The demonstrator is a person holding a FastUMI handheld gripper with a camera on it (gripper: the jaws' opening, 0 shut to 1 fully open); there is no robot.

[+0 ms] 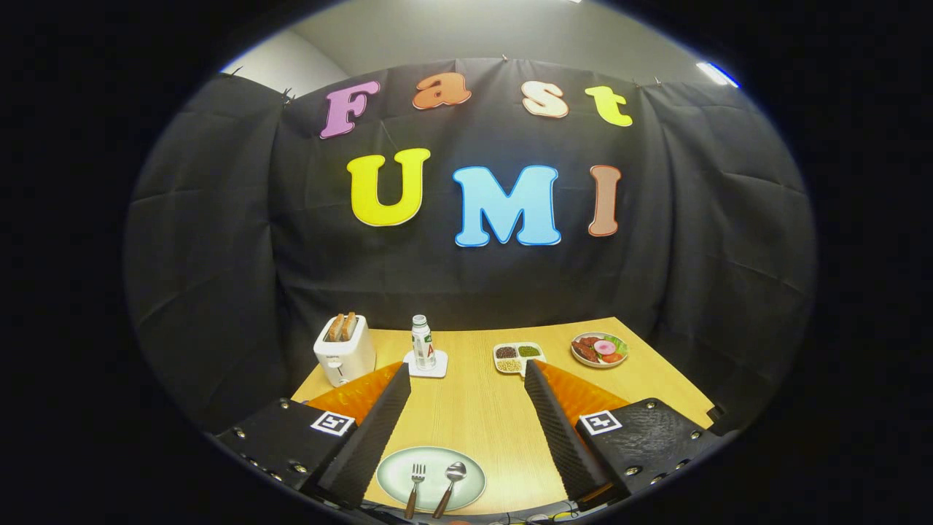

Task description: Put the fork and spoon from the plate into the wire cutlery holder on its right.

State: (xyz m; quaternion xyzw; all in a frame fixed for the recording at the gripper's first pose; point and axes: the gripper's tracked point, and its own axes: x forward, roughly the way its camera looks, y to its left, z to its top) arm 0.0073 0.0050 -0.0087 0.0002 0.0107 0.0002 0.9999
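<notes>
Approach step, nothing grasped yet: hand-held gripper [466,408] is held above the bench [474,408] w/ fingers wide apart and empty. 1 fork [415,487] and 1 spoon [450,485] are seen side by side on 1 plate [397,474], between and below the fingers. Next move, prob.: gripper lowered and closed on one handle.

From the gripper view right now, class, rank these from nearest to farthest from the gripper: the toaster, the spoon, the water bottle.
The gripper is open.
1. Spoon: on the plate, between the fingers, nearest.
2. Water bottle: on its coaster, beyond the fingertips.
3. Toaster: left of the bottle; too close to call against it.
</notes>
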